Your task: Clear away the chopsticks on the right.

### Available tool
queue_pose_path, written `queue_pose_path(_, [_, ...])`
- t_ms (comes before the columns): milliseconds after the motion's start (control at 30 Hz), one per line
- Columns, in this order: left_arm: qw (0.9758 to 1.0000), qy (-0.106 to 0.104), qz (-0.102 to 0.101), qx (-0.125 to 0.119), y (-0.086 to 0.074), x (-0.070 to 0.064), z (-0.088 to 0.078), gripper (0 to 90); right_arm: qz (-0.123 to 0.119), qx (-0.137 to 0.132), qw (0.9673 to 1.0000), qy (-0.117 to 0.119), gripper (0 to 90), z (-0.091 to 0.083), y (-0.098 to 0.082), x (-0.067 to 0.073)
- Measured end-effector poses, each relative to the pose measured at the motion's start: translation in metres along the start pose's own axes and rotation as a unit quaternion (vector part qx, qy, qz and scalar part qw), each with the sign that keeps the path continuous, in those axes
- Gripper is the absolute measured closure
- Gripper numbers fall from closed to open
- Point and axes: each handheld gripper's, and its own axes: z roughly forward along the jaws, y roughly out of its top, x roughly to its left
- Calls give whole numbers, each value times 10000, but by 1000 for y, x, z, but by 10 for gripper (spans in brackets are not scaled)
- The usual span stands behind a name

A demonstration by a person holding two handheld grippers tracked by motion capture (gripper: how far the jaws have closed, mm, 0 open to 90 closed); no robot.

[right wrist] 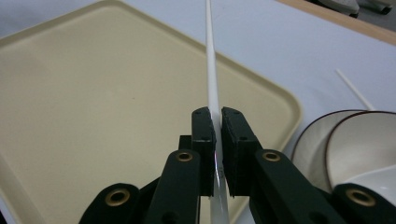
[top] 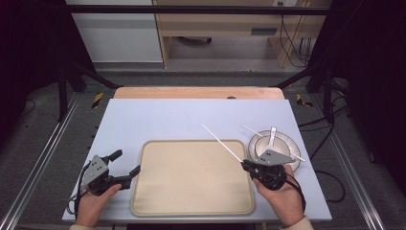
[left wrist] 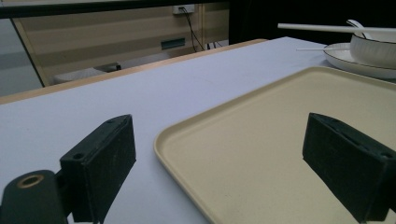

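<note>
The right gripper [right wrist: 218, 135] clamps a thin white plastic chopstick [right wrist: 211, 70] above the smooth beige rounded-rectangle tray [top: 158, 196]. The left gripper [top: 125, 167] rests released at the tray's near left edge.

tray [top: 191, 201]: beige, looks like plastic, smooth with a soft sheen. desk [top: 158, 120] top: pale blue-grey, matt, even; bare wood edge at the far side. chopstick [right wrist: 211, 70] in my right gripper [right wrist: 218, 126]: white, smooth, faintly glossy. my jaws: black, matt, slightly scuffed pads, brass-coloured rings at the pivots. bowl [left wrist: 373, 49] and plate [left wrist: 345, 60]: white, glossy, ceramic-looking, dark rim lines. grey plate on my left gripper [top: 127, 168]: dull metal look.
</note>
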Motion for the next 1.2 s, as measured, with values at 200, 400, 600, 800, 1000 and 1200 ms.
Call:
queue_pose_path(200, [9999, 47, -107, -84, 0, 2, -2, 89, 177, 23, 9997, 157, 839, 15, -18, 16])
queue_pose_path(400, [9998, 76, -134, -86, 0, 3, -3, 90, 96, 358, 9992, 130, 839, 31, -28, 33])
queue_pose_path(600, [9999, 112, -85, -75, 1, 2, -4, 90, 84, 507, 9987, 13, 839, 40, -32, 46])
queue_pose_path(800, [9998, 125, -97, -87, 2, 2, -5, 90, 222, 600, 9979, -116, 839, 43, -35, 54])
queue_pose_path(1000, [9999, 102, -78, -86, 2, 2, -4, 91, 232, 726, 9970, -120, 838, 46, -38, 61])
queue_pose_path(1200, [9999, 106, -42, -78, 2, 2, -5, 91, 303, 642, 9975, -35, 833, 47, -40, 62])
